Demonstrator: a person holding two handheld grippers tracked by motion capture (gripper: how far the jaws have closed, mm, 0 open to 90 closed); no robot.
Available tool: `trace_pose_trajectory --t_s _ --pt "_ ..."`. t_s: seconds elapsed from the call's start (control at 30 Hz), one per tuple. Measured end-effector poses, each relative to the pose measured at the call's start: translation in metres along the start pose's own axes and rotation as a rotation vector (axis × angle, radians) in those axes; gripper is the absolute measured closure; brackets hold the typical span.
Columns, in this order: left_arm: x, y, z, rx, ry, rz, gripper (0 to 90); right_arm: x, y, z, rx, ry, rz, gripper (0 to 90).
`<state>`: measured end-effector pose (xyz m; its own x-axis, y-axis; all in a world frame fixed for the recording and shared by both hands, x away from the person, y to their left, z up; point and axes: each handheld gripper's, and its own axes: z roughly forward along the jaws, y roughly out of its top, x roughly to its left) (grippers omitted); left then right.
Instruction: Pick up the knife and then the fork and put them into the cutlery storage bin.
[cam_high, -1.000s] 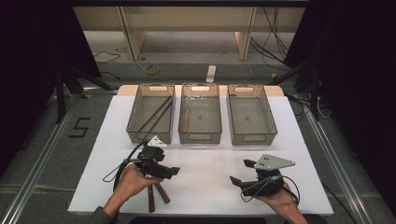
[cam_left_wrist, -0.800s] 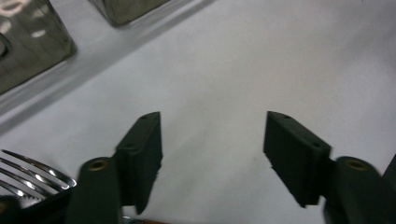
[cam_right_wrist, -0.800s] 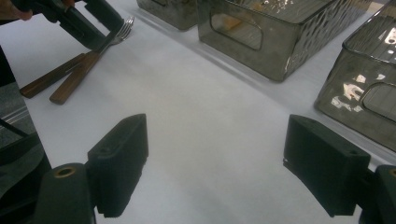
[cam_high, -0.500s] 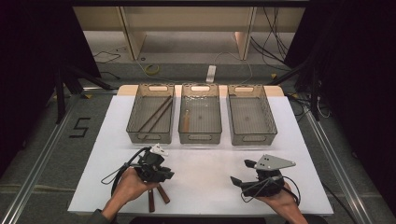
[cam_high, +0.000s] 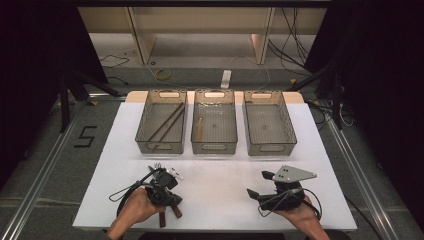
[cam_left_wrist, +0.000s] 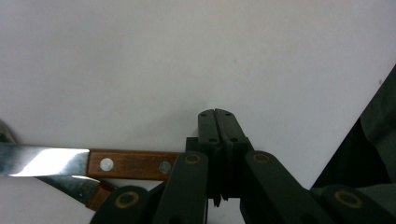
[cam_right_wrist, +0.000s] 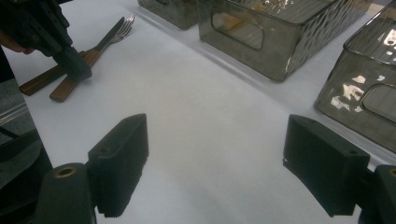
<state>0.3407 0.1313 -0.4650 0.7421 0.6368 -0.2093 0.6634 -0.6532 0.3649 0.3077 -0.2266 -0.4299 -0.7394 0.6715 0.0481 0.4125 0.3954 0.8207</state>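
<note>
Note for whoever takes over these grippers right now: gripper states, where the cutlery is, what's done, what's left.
Left gripper: jaws just closed, shut at the knife handle; grip unconfirmed.
Right gripper: open, above bare table.
Knife and fork lie on the table beside the left gripper.
Done: two sticks in left bin, one utensil in middle bin.
Left: probably binning knife and fork.

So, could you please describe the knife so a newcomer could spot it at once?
Start at the white table and go to its near left corner, by the left gripper. Two wooden-handled pieces lie there; the knife has a plain flat blade, whereas the fork beside it ends in tines.
</note>
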Motion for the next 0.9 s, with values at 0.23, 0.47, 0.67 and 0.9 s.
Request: trace_pose_trajectory --t_s 0.23,0.47,0.67,0.9 --pt "0.004 -0.006 -0.002 0.055 -0.01 -0.007 88.8 0.0 0.0 0.0 0.001 -0.001 0.001 22.9" --pt "0.015 -0.019 -0.01 0.101 -0.023 -0.051 88.8 0.0 0.0 0.0 0.001 0.0 0.002 23.0" --pt "0.028 -0.027 -0.017 0.144 -0.011 -0.08 88.8 0.001 0.0 0.001 0.005 0.002 0.0 23.0" --pt "0.039 -0.033 -0.024 0.173 0.038 -0.12 88.8 0.001 0.0 0.001 0.007 0.002 -0.001 23.0"
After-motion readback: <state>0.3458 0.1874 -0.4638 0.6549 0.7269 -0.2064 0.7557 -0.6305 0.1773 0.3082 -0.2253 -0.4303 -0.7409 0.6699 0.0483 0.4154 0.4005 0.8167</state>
